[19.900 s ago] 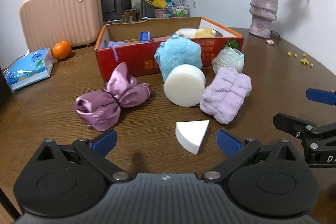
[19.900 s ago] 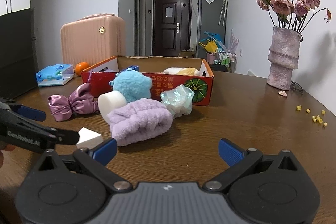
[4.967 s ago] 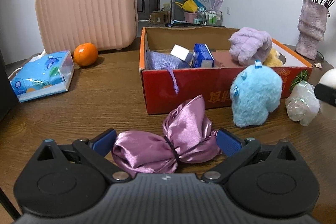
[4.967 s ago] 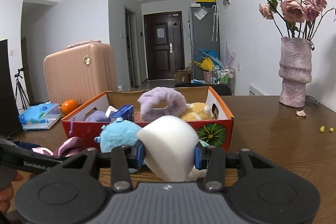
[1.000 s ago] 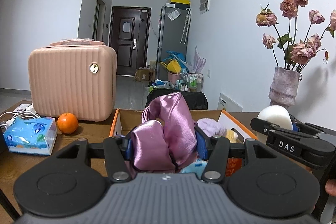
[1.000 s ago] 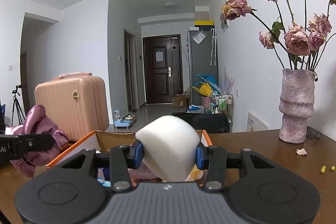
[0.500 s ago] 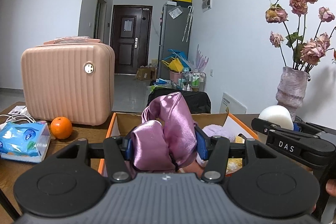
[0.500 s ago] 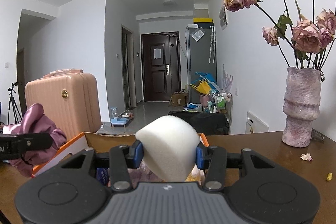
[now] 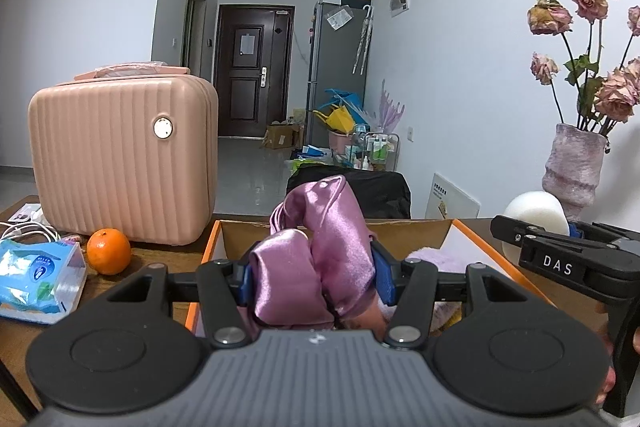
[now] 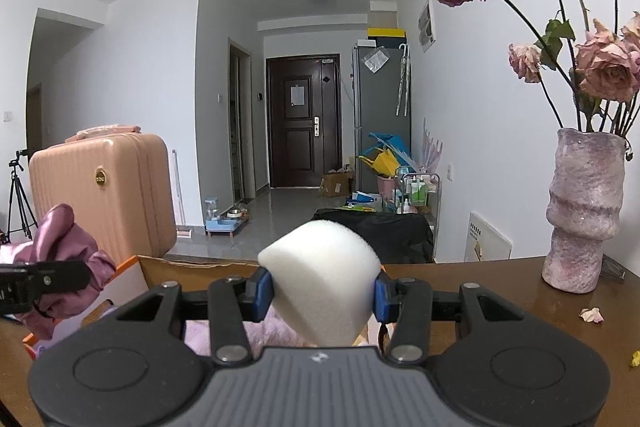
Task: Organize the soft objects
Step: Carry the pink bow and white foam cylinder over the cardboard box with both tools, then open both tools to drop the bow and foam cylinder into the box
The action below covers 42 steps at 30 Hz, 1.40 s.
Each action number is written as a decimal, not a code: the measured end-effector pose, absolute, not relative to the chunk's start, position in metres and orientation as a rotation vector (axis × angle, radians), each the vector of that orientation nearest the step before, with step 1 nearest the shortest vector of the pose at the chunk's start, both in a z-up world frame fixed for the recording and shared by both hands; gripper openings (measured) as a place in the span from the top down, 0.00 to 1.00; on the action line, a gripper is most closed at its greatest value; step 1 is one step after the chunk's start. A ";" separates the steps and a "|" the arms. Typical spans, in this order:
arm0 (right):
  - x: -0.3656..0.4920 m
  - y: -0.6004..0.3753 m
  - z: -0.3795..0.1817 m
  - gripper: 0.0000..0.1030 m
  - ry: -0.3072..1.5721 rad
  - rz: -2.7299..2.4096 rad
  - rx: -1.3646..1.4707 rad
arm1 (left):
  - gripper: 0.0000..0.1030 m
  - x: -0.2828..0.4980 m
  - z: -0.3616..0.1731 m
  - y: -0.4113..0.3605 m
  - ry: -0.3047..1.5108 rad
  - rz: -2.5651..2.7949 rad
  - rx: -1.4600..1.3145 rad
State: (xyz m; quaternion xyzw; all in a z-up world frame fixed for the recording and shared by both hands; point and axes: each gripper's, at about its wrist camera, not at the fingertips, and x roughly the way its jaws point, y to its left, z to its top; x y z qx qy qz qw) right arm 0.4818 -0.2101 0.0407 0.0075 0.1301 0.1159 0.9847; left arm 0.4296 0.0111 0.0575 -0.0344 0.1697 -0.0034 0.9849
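My left gripper [image 9: 316, 281] is shut on a purple satin bow [image 9: 316, 259] and holds it over the left part of the open red-and-orange cardboard box [image 9: 472, 239]. My right gripper [image 10: 322, 297] is shut on a white foam cylinder [image 10: 322, 287] and holds it over the box [image 10: 192, 267], to the right of the left gripper. The foam also shows in the left wrist view [image 9: 534, 209], and the bow in the right wrist view [image 10: 64, 251]. A lilac fluffy item [image 9: 430, 257] lies inside the box beneath the grippers.
A pink suitcase [image 9: 120, 155], an orange [image 9: 109, 251] and a blue tissue pack [image 9: 38, 277] stand on the wooden table left of the box. A purple vase of dried roses [image 10: 586, 207] stands at the right. Petals [image 10: 591, 315] lie near it.
Both grippers have moved forward over the box with their loads still held. The suitcase and vase look closer, and the box's far wall now sits just ahead.
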 end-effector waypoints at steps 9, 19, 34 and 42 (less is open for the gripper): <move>0.506 -0.207 0.045 0.55 0.268 0.244 0.016 | 0.47 0.453 0.056 0.013 0.340 0.005 -0.070; 0.536 -0.204 0.044 0.55 0.299 0.257 0.018 | 0.47 0.476 0.053 0.015 0.342 0.016 -0.056; 0.573 -0.196 0.037 0.47 0.359 0.274 -0.015 | 0.44 0.503 0.042 0.017 0.377 0.042 -0.031; 0.573 -0.197 0.036 0.18 0.357 0.277 0.005 | 0.34 0.501 0.042 0.015 0.377 0.038 -0.021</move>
